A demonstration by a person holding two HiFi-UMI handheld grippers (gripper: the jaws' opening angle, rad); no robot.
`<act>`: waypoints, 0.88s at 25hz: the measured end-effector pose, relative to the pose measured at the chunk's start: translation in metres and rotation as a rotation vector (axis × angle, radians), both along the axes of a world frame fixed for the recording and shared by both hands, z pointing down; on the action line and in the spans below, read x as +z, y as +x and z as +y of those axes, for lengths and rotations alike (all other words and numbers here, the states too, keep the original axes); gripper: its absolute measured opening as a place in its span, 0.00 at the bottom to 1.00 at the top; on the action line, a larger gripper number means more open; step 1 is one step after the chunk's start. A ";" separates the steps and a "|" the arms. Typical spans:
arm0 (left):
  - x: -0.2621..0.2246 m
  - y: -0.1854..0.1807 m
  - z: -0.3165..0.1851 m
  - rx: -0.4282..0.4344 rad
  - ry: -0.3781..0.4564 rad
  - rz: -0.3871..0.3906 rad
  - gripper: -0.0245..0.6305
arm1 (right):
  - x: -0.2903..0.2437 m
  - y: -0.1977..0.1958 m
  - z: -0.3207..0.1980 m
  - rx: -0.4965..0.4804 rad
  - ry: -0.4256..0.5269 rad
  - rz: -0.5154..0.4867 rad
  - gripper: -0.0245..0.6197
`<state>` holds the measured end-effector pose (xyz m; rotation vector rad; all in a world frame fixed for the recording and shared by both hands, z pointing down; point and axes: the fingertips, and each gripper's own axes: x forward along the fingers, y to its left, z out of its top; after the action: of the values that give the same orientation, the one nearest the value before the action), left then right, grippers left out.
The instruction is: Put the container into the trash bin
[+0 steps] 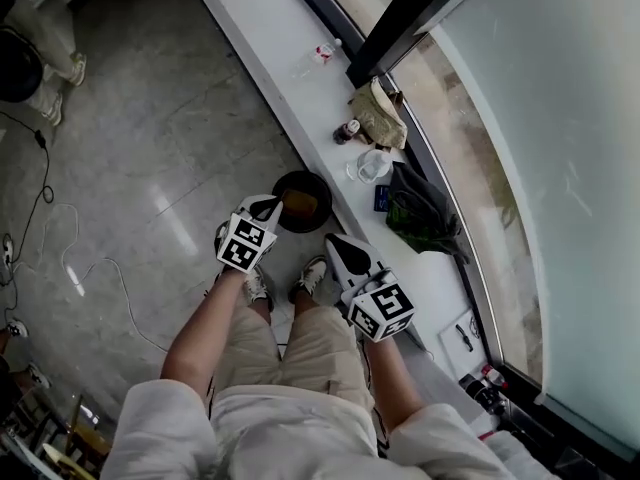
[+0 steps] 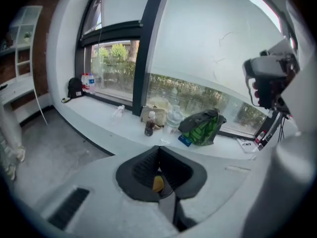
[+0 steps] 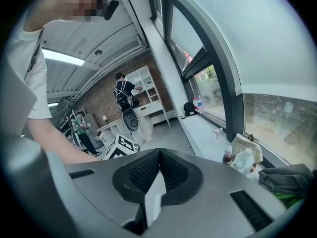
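Since the container (image 1: pixel 300 204) seemed to lie already in the bin (image 1: pixel 324 208), just beyond the tips of the left gripper (image 1: pixel 266 206), we judged the drop done and both tools free, held above the floor. We saw the left jaws fully together, gripping nothing, though a small yellow patch (image 2: pixel 158 183) we could not identify showed low between them. The right gripper (image 1: pixel 335 240), beside it, was likewise closed and empty.

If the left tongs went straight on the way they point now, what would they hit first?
The left tongs would probably meet the white window ledge, by the dark bottle; depth is unclear.
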<state>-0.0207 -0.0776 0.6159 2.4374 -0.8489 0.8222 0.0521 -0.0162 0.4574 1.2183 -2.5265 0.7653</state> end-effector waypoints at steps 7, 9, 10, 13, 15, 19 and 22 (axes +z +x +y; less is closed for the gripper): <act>-0.118 -0.031 -0.026 -0.134 0.156 0.036 0.06 | -0.082 -0.004 -0.007 0.004 0.099 -0.011 0.04; -0.147 -0.036 -0.028 -0.152 0.186 0.053 0.06 | -0.103 -0.004 -0.008 0.011 0.130 -0.020 0.04; -0.162 -0.038 -0.028 -0.159 0.204 0.064 0.06 | -0.112 -0.004 -0.008 0.014 0.143 -0.023 0.04; -0.210 -0.043 -0.030 -0.183 0.268 0.114 0.06 | -0.141 -0.001 -0.008 0.016 0.184 -0.026 0.04; -0.243 -0.046 -0.031 -0.195 0.316 0.142 0.06 | -0.158 0.002 -0.007 0.011 0.210 -0.028 0.04; -0.301 -0.048 -0.038 -0.186 0.418 0.160 0.07 | -0.185 0.009 -0.012 0.003 0.250 -0.048 0.04; -0.343 -0.050 -0.035 -0.176 0.488 0.171 0.07 | -0.206 0.015 -0.009 0.006 0.279 -0.051 0.04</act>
<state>-0.0706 -0.1129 0.2733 2.7358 -1.2950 0.3627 0.0676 -0.0257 0.2514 1.3034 -2.7423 0.4602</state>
